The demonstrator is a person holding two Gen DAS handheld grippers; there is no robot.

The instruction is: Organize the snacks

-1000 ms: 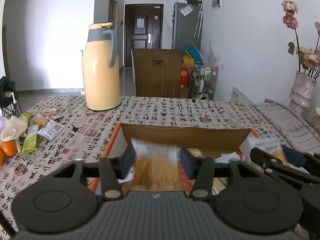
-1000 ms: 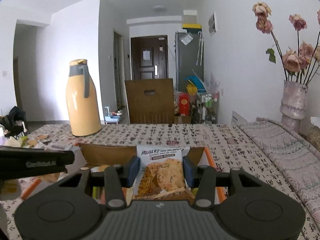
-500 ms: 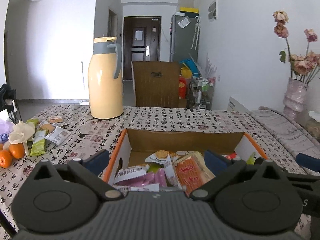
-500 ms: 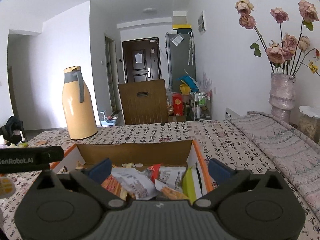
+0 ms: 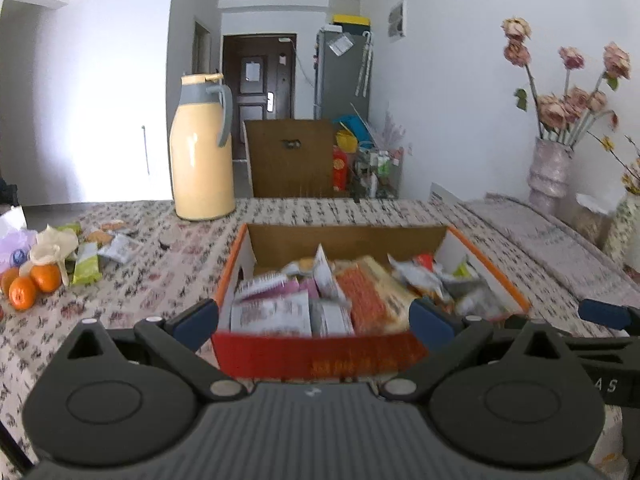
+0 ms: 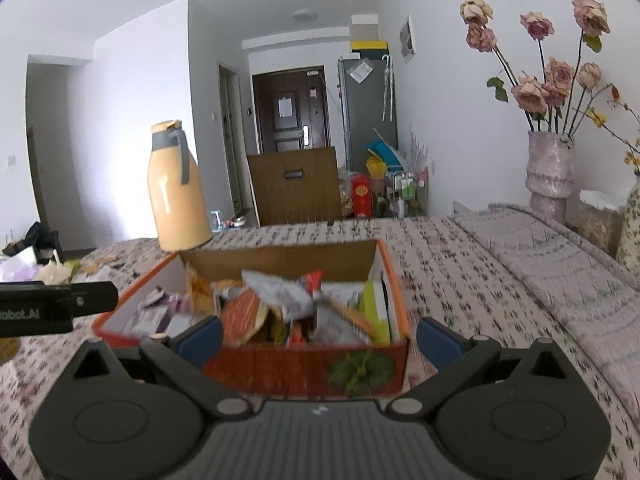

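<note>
Showing oranges (image 5: 32, 286) the right view lacks, both tools (image 5: 314, 320) (image 6: 320, 336) gape wide, empty.

The box (image 5: 234, 268) sits on the table (image 5: 160, 280) and holds a heap of snack packets (image 5: 352, 296). Behind the box and to its left stands the jug (image 5: 202, 152), also on the table. Further left of the box lie loose packets (image 5: 86, 272), and beyond them the oranges (image 5: 34, 284) (near the table's left edge). Behind the box, past the table's far edge, stands a chair (image 5: 290, 158). To the right of the box and further back stands a vase (image 5: 548, 178) with flowers.
</note>
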